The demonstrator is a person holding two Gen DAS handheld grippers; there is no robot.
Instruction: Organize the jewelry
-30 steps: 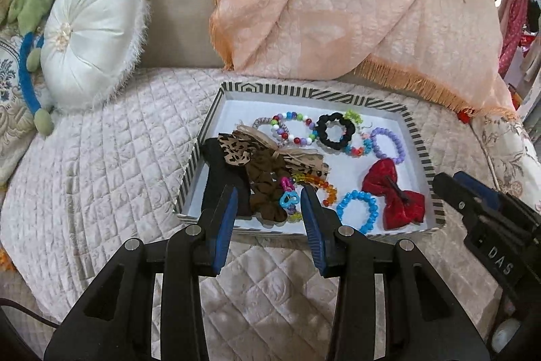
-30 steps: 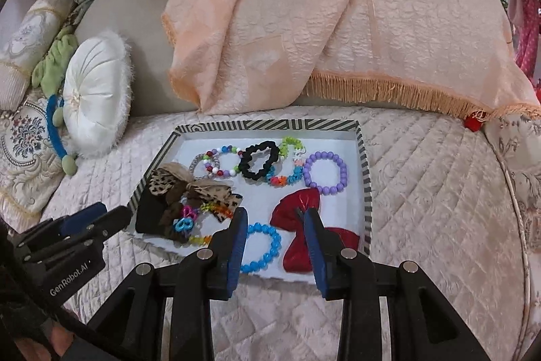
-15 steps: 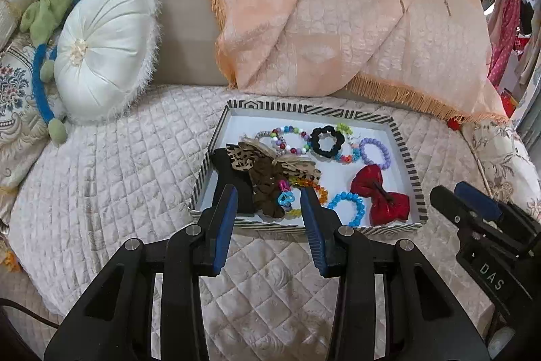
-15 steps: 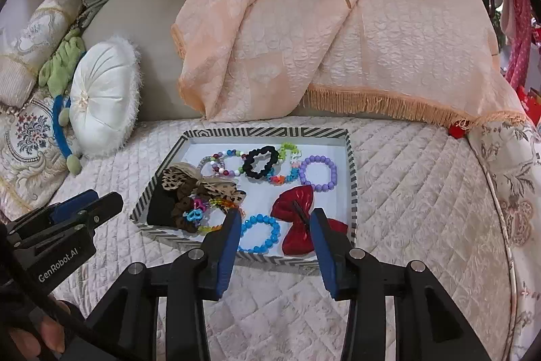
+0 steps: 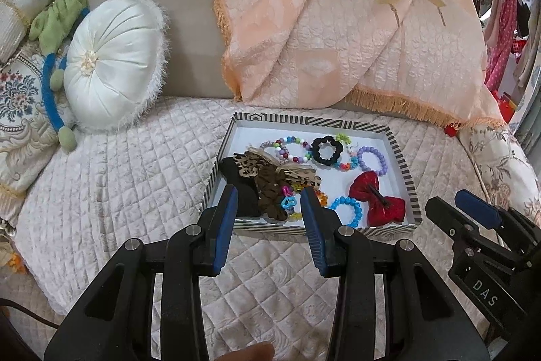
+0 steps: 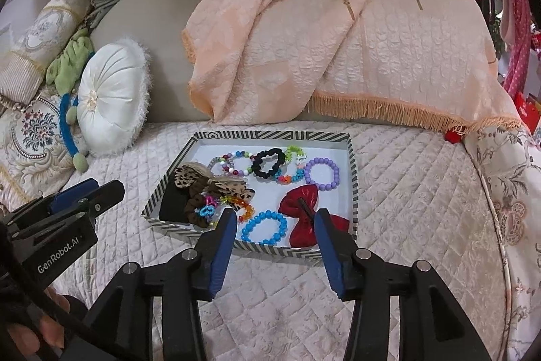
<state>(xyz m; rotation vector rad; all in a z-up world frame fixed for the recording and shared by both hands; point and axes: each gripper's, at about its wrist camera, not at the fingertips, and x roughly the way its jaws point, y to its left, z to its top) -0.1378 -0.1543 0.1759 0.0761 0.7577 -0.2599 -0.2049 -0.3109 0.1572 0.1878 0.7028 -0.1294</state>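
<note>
A striped-rim tray (image 5: 314, 120) (image 6: 270, 135) lies on the quilted cover. It holds a red bow (image 5: 375, 198) (image 6: 304, 202), a blue bead bracelet (image 5: 358, 212) (image 6: 267, 212), a purple bracelet (image 5: 372, 148), a black scrunchie (image 5: 316, 151), a leopard-print bow (image 5: 250, 164) and more bead bands. My left gripper (image 5: 269, 195) hovers open in front of the tray's near left side, holding nothing. My right gripper (image 6: 275, 219) hangs before the near right side. Its jaws are opening and nothing is between them.
A round white cushion (image 5: 111, 70) and a green and blue plush toy (image 5: 54, 22) rest at the back left. A fringed peach throw (image 5: 321, 39) drapes behind the tray. The quilted cover (image 5: 118, 175) spreads all around. A person's fingertip (image 5: 250, 352) shows at the bottom edge.
Both grippers have drawn back and up from the tray, which now looks smaller and farther. The right jaws have spread wider. The left jaws keep the same gap.
</note>
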